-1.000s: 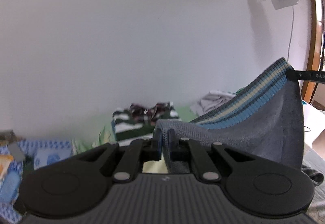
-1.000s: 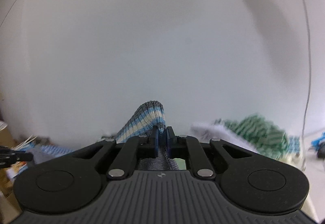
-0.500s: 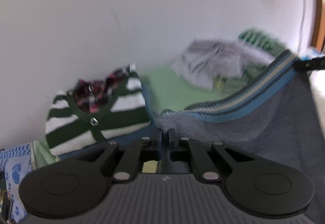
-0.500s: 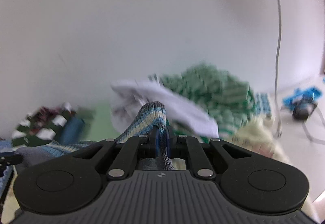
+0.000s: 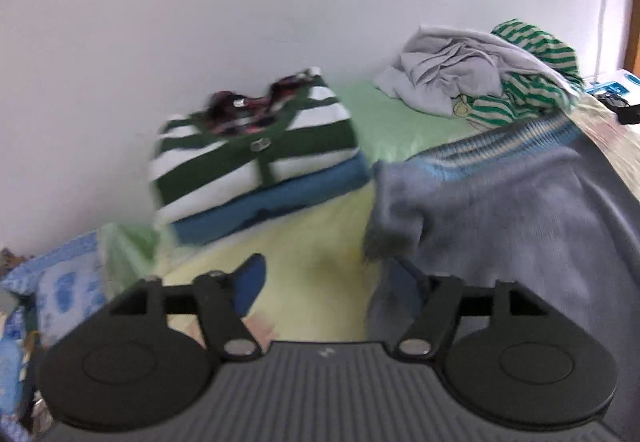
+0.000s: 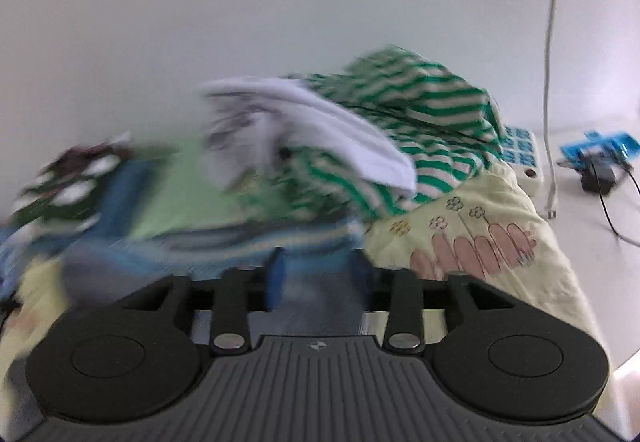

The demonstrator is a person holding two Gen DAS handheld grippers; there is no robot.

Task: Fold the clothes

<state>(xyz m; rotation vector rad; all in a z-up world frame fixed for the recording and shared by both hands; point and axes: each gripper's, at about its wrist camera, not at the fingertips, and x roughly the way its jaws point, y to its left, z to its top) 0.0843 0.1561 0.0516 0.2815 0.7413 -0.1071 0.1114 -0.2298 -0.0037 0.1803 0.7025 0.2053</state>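
The grey knitted sweater with a blue-and-cream striped hem [image 5: 520,209] lies on the pale yellow bed cover [image 5: 312,242], beside the left tool [image 5: 324,280], whose jaws are opening with nothing between them. The right tool [image 6: 316,274] is also opening, the striped hem loose between its pads. Behind stand a folded green-and-white striped cardigan stack [image 5: 256,149] and a crumpled pile of grey and green-striped garments [image 5: 480,73], both clear of the sweater.

Bare yellow sheet [image 5: 320,242] passable between folded stack [image 5: 256,157] and grey sweater [image 5: 500,209]; loose clothes heap [image 6: 380,137] blocks far side against wall [image 5: 200,1].
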